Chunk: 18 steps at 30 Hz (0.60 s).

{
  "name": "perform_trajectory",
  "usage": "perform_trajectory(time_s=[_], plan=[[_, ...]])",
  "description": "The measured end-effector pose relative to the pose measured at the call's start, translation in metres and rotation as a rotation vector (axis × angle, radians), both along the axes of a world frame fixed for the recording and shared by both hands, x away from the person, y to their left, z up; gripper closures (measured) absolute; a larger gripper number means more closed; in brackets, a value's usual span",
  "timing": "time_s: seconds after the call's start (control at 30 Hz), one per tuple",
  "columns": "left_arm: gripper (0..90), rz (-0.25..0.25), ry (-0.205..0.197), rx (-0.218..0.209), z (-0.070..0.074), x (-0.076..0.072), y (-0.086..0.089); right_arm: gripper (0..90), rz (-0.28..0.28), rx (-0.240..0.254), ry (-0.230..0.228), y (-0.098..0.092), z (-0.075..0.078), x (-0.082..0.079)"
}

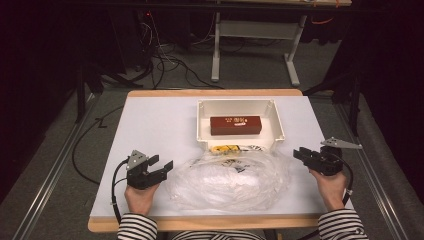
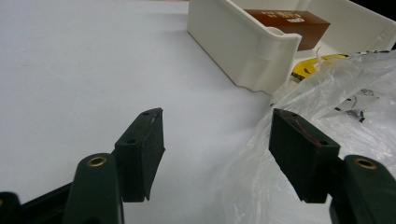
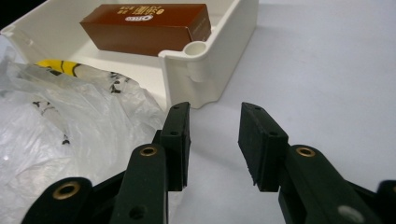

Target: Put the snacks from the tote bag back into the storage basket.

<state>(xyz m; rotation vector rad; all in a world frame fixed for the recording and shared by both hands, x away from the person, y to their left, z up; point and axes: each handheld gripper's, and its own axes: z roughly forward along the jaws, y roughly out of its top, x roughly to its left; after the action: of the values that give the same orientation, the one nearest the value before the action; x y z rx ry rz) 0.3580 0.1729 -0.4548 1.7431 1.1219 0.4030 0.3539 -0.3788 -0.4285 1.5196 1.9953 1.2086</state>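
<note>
A crumpled clear plastic bag (image 1: 232, 179) lies on the white tabletop (image 1: 155, 125), its far edge touching the near wall of a white bin (image 1: 202, 131). Inside the bin rests a brown box (image 1: 236, 125). Something yellow (image 1: 225, 148) shows through the plastic just beside that wall. The left gripper (image 1: 161, 165) sits left of the bag, jaws apart with nothing between them. The right gripper (image 1: 301, 153) sits right of it, jaws also parted, nothing in them.

A white table (image 1: 150, 130) carries a cream bin (image 1: 276, 120) at twelve o'clock and a clear plastic bag (image 1: 230, 180) at six.
</note>
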Motion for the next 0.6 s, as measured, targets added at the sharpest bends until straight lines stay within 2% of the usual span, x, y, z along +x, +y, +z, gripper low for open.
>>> perform_trajectory(time_s=[0.6], plan=[[35.9, 0.054, 0.026, -0.009, -0.011, 0.012, 0.001, 63.8, -0.048, -0.003, 0.006, -0.002, -0.019, 0.003]])
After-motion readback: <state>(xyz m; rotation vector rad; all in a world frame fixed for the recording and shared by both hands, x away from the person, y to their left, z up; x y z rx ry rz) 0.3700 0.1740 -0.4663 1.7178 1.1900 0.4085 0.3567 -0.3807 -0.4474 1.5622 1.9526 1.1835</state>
